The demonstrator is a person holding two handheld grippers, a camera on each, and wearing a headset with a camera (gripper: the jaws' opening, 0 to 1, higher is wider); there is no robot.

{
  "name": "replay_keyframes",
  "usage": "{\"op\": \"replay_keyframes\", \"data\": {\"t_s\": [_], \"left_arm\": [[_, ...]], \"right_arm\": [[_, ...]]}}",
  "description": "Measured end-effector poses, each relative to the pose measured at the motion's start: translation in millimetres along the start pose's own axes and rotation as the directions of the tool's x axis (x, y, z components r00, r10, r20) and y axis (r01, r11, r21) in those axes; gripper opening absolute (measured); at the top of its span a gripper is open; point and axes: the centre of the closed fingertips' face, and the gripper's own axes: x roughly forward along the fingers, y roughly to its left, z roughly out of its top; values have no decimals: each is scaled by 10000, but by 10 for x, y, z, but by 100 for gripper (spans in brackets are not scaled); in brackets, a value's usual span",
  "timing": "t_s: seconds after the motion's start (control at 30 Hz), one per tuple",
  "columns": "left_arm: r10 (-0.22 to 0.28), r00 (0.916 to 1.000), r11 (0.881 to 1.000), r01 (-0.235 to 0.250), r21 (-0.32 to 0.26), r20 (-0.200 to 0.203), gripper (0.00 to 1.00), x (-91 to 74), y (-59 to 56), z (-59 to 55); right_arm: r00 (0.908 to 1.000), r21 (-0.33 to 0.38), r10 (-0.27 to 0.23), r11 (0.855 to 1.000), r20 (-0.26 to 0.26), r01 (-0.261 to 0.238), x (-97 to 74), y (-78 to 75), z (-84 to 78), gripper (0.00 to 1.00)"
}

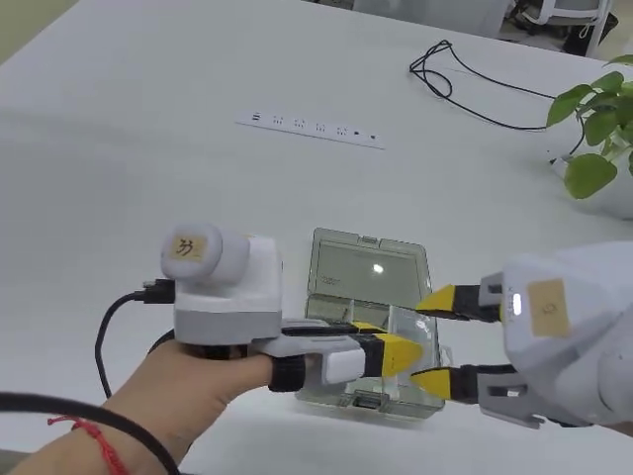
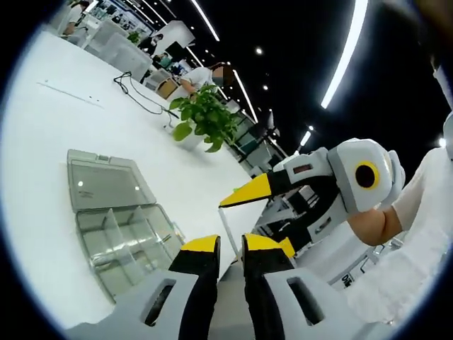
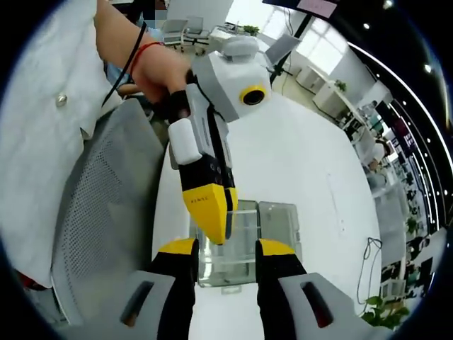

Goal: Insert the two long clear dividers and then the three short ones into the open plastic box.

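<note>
Left gripper [image 1: 401, 354] is held with jaws narrowed, apparently pinched on a thin clear plastic divider [image 1: 410, 329] standing upright over the open clear plastic box [image 1: 346, 269]. Right gripper [image 1: 440, 338] is spread wide, empty. Divider is judged light, stiff and slippery; a top-edge grip is advised.

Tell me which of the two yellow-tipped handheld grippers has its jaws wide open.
The right gripper: its jaws stand far apart, while the left gripper pinches an upright clear plastic divider.
</note>
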Motion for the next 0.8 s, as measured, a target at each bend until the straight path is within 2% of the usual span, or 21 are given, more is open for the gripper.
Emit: {"op": "replay_keyframes", "data": {"t_s": [0.3,0.4,0.47,0.53,0.8], "left_arm": [[-86,9999,10000,87,26,-71,2,9,-20,-25],[-99,9999,9998,101,197,-100,2,13,-26,-34],[-105,9997,9983,117,570,-210,2,20,-39,-52],[-65,9996,9975,83,702,-257,2,24,-41,-57],[59,9999,9992,-56,395,-90,1,17,-32,-32]], "right_arm": [[10000,-44,32,10000,-64,-32,6,25,0,33],[10000,-60,40,10000,-83,-40,7,29,-4,33],[9999,-67,54,10000,-103,-54,8,37,-10,33],[9999,-145,35,9999,-149,-37,12,47,-14,33],[9997,-362,-142,9993,-179,136,4,31,0,33]]}}
